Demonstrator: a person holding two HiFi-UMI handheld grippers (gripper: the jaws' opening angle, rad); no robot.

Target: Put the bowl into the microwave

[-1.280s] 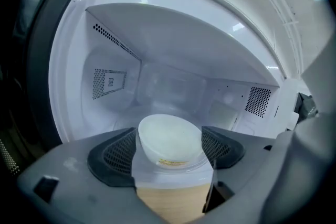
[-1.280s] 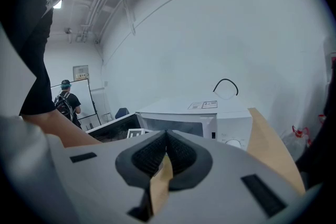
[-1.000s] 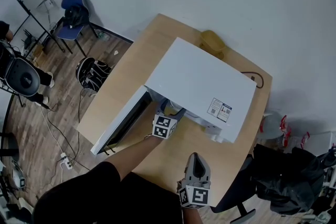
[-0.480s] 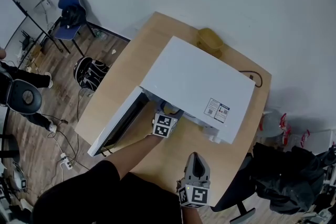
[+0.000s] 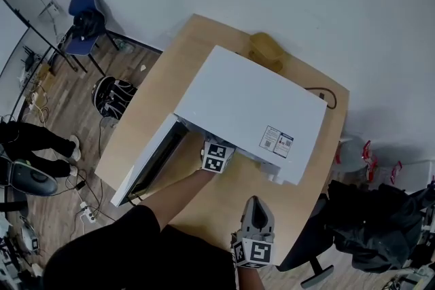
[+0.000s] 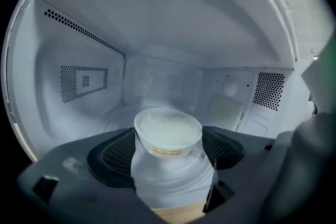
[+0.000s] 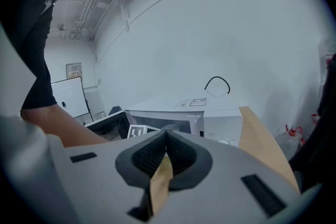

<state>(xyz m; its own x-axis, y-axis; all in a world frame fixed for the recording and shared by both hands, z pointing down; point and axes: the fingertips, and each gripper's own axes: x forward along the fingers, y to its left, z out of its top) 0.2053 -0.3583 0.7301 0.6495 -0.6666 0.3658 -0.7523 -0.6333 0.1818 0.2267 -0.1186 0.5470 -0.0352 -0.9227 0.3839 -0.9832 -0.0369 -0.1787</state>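
Wooden table [image 5: 163, 81] with white microwave [image 5: 248, 112] at centre, door [image 5: 151, 161] open toward 8 o'clock. Inside the cavity, left gripper [image 6: 169, 165] clamped on translucent bowl [image 6: 168, 136]. At 6 o'clock, right gripper [image 7: 166, 140] pressed together, empty.

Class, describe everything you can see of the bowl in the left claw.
The bowl is round, translucent and whitish, plastic by its look, with a small yellowish label under the rim. Its top looks frosted white; lid or contents, I cannot tell. It stands upright, gripped on both sides by the left claw, inside the white cavity of the microwave. Whether it touches the cavity floor is unclear.
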